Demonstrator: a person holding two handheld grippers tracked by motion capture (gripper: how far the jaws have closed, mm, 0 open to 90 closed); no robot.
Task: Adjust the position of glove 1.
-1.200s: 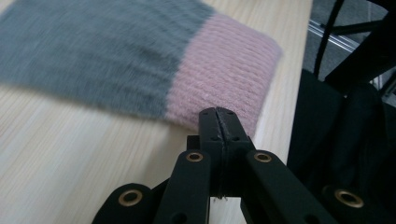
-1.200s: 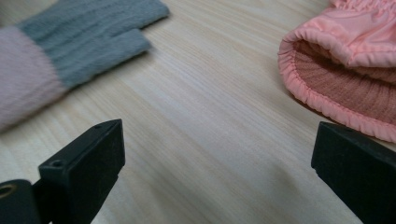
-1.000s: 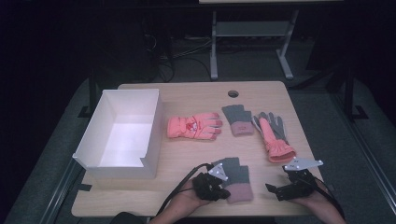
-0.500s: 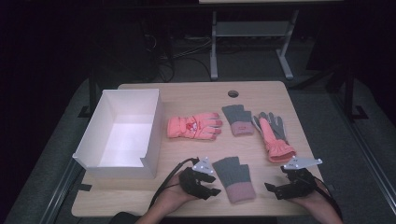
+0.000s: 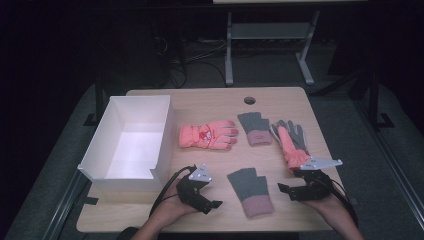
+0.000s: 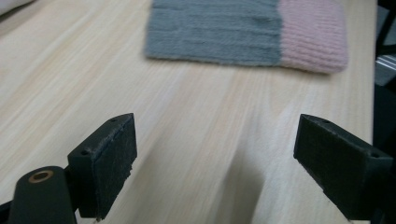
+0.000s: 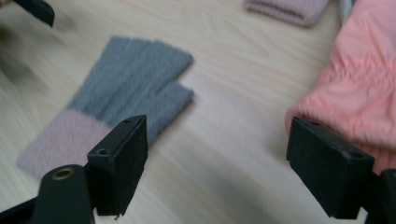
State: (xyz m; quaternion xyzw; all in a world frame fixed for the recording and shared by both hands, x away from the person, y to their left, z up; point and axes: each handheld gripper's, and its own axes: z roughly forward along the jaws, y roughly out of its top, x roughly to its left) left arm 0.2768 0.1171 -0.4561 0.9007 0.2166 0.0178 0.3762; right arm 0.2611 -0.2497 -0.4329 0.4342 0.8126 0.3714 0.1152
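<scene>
Left gripper (image 5: pixel 209 200) just opened wide, nothing between its jaws; grey mitt (image 5: pixel 251 190) lies free. Right gripper (image 5: pixel 290 190), jaws narrowing but spread and empty, should take the mitt by its cuff.

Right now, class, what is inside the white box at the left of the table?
The white box looks empty: its bare white floor and far walls show. The strip of floor just behind its near wall is hidden from the high view.
</scene>
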